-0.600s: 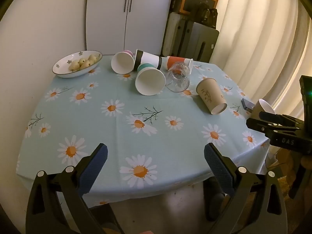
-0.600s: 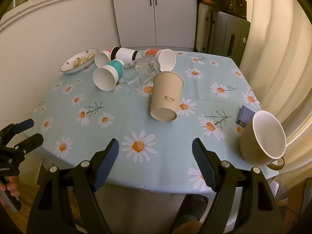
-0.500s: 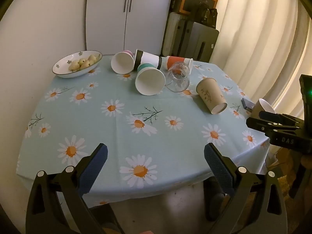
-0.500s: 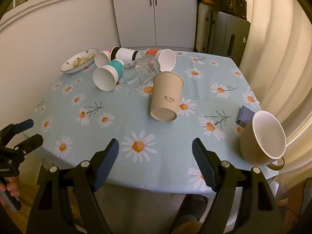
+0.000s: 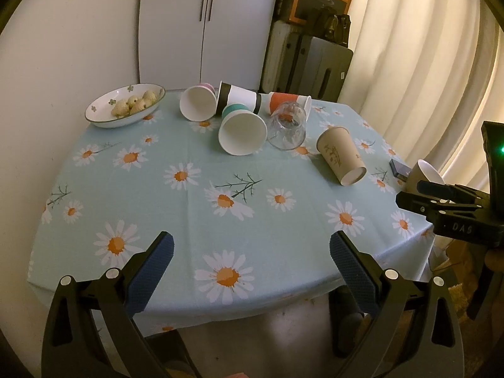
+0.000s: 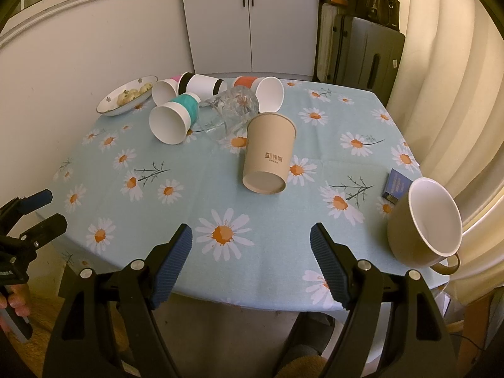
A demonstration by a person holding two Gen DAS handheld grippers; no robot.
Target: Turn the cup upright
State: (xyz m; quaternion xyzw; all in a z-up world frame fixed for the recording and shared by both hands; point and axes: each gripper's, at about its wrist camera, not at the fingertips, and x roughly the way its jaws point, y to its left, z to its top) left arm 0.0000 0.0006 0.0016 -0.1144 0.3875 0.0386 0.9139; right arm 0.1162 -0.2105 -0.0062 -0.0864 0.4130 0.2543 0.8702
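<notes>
Both tongs wait short of the counter, nothing gripped

Right tongs [image 6: 250, 252] and left tongs [image 5: 252, 255] gape apart, apparently readying a reach; the kraft paper cup [image 6: 268, 154] lies tipped at frame centre on the counter [image 6: 283, 220], base nearest.

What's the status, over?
Left gripper and right gripper open, empty, short of table. Brown paper cup on its side, untouched. Path clear.

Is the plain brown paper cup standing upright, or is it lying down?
Lying down: the brown paper cup rests on its side on the tablecloth.
</notes>
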